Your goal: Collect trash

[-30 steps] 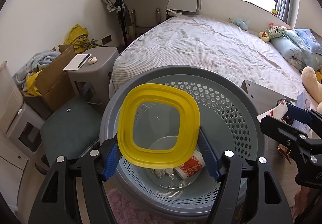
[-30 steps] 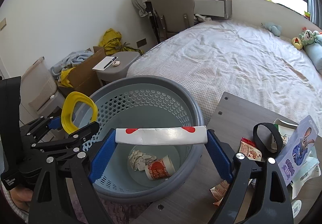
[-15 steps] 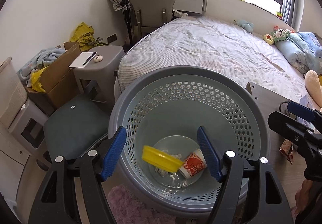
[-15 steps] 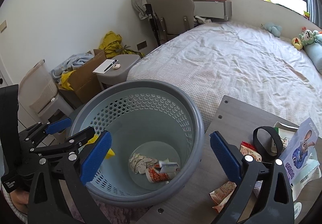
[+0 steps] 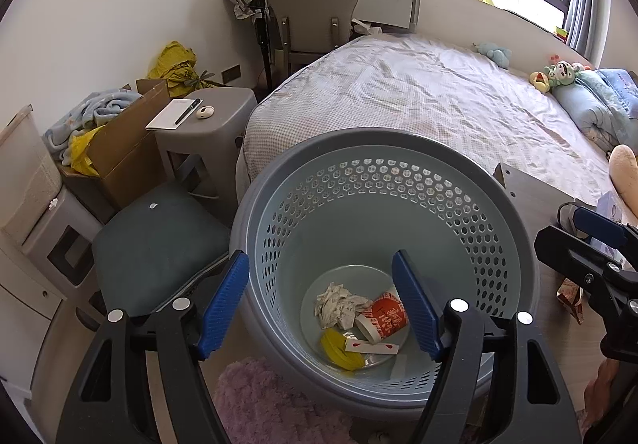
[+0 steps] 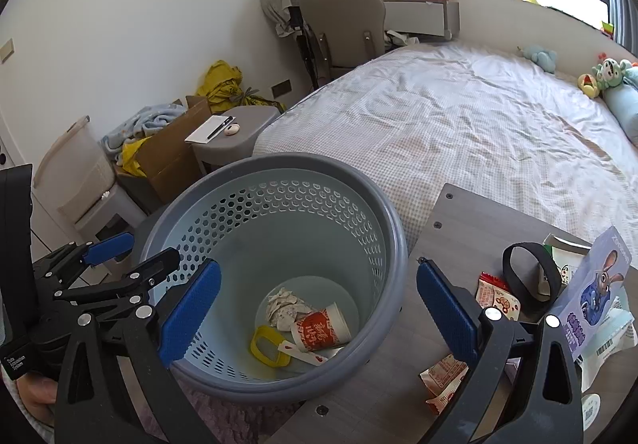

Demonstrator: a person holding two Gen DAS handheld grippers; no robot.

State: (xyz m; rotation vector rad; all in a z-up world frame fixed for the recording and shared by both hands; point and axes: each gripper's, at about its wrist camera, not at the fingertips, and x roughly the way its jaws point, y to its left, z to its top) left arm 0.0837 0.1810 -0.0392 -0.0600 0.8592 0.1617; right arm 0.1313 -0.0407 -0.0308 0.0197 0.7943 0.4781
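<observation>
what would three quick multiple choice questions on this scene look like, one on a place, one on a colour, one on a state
1. Where does the paper cup lie?
A on the bed
B at the bottom of the basket
C on the table

2. What colour is the lid in the basket?
A yellow
B green
C black

3. How is the right gripper?
A shut on a wrapper
B shut, empty
C open, empty

Answers:
1 B, it rests on the basket floor beside crumpled paper.
2 A, its rim is yellow.
3 C, the pads stand wide with nothing between.
</observation>
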